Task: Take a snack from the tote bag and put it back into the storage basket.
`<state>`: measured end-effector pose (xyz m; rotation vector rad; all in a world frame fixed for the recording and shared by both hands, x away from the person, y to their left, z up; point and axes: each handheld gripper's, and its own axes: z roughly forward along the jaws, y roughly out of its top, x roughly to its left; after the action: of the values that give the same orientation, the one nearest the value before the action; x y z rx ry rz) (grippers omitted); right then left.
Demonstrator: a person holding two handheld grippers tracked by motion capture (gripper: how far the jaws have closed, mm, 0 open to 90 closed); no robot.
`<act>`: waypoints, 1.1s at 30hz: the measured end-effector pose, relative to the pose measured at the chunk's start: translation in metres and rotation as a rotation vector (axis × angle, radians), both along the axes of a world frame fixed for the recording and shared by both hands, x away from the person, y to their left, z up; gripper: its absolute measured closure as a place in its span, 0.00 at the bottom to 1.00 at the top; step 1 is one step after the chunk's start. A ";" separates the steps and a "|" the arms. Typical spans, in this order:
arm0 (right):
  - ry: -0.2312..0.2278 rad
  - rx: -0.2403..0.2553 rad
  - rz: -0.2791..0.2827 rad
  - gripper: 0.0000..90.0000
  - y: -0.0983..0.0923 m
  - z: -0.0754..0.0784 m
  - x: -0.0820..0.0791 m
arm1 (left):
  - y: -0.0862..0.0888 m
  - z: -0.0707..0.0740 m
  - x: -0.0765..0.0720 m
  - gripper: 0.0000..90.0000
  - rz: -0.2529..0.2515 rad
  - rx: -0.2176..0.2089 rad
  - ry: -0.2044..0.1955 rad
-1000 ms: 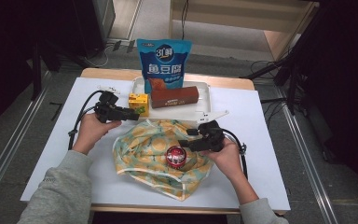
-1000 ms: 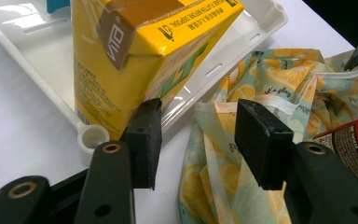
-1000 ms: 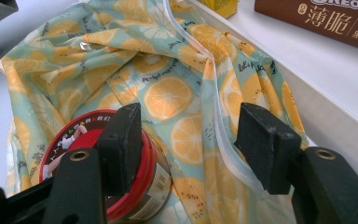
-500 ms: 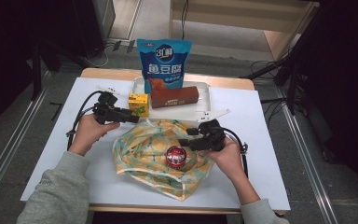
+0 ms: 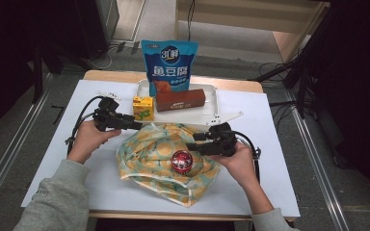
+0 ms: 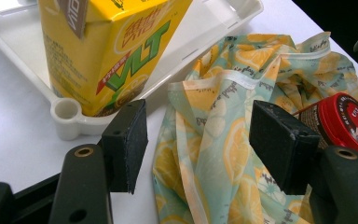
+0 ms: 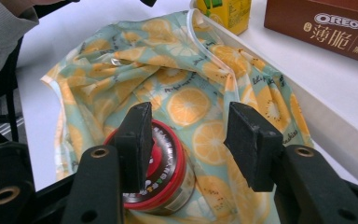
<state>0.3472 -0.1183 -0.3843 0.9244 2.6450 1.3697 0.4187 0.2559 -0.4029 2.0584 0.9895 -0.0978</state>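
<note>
cloth printed with orange slices, a fabric bag (image 5: pixel 166 161), lies crumpled on the white surface (image 5: pixel 53 159) between the two tools. the left tool (image 5: pixel 136 125) is held level just beside the bag's upper left edge, its tip close to the yellow juice carton (image 5: pixel 143 107). its jaws stand wide apart and have just been opening; in the left tool's own view the bag's hemmed edge (image 6: pixel 223 77) lies in the gap beyond the pads, touched by neither, and the carton (image 6: pixel 107 51) stands ahead of the one jaw, in the corner of a white tray (image 6: pixel 67 114). against the frame from a second ago the left hand sits in nearly the same spot, only the jaws are wider.

the right tool (image 5: pixel 191 145) points toward the red-lidded jar (image 5: pixel 181 161), which rests on the bag just below its tip. its jaws stand half open and have just been closing; in the right tool's own view the jar (image 7: pixel 165 172) lies low beside one pad, partly behind it, with bag cloth (image 7: pixel 186 105) filling the gap; whether that pad touches the jar cannot be told. the jar and bag lie where they did a second ago.

beyond the left tool's tip the tray holds a brown biscuit box (image 5: pixel 180 100), with a blue snack pouch (image 5: pixel 169 65) standing behind it.
</note>
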 end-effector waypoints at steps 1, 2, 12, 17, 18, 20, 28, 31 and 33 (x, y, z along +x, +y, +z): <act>0.000 -0.003 0.003 0.58 0.000 0.000 -0.001 | 0.001 0.000 -0.001 0.41 0.000 0.000 -0.003; 0.002 -0.004 0.003 0.58 0.001 0.000 -0.002 | 0.002 0.000 -0.002 0.41 0.001 0.001 -0.002; 0.002 -0.027 0.038 0.58 0.009 -0.005 -0.011 | 0.005 -0.002 -0.008 0.41 0.003 0.002 0.001; -0.001 -0.032 0.053 0.57 0.012 -0.007 -0.015 | 0.006 -0.004 -0.008 0.41 -0.003 0.006 0.002; 0.001 -0.032 0.054 0.57 0.012 -0.007 -0.016 | 0.006 -0.004 -0.008 0.40 -0.002 0.006 0.002; 0.000 -0.036 0.055 0.56 0.013 -0.009 -0.017 | 0.007 -0.004 -0.008 0.40 -0.001 0.004 0.002; 0.012 -0.056 0.066 0.50 0.018 -0.017 -0.019 | 0.007 -0.003 -0.008 0.40 0.000 0.000 -0.002; 0.014 -0.058 0.058 0.46 0.018 -0.019 -0.018 | 0.008 -0.003 -0.008 0.40 -0.001 -0.002 -0.005; 0.015 -0.053 0.059 0.44 0.019 -0.020 -0.018 | 0.008 -0.003 -0.007 0.40 0.001 0.000 -0.004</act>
<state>0.3290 -0.0994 -0.4041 0.8612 2.7260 1.3017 0.4113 0.2641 -0.4061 2.0574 0.9883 -0.0931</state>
